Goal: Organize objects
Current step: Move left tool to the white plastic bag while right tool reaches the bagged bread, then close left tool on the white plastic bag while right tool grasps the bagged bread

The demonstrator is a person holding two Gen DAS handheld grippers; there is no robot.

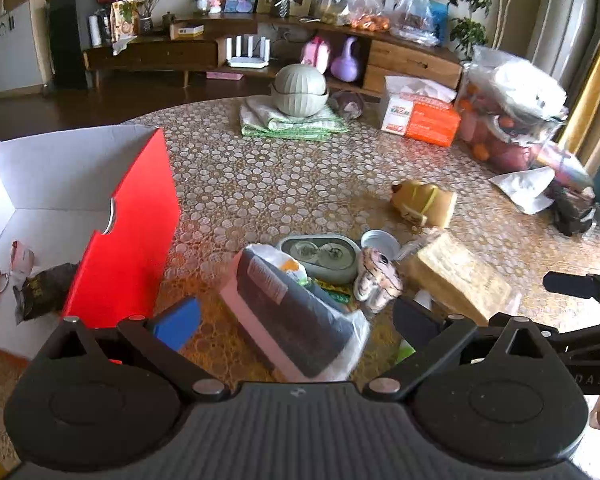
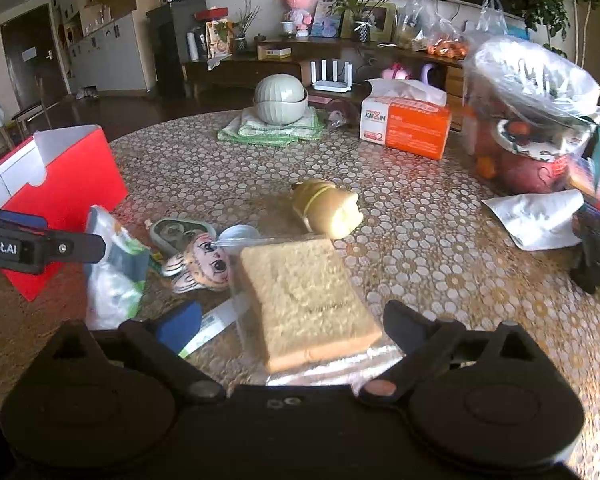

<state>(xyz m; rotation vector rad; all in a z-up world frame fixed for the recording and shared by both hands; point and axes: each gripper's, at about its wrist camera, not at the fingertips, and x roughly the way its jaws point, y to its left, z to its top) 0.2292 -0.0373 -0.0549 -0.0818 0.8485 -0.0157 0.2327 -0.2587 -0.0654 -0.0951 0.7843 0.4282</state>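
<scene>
My left gripper hangs open over a grey and pink packet in a clear bag, with its fingers wide on either side and not touching it. A red box with a white inside stands to the left and holds a few small items. My right gripper is open around a slice of bread in a clear bag; the pads do not press on it. A doll-face toy, a grey case and a yellow plush piece lie on the table close by.
Further back on the patterned round table are an orange tissue box, stacked green bowls on a folded cloth, and a plastic bag of produce. A white paper lies at right. A sideboard stands beyond.
</scene>
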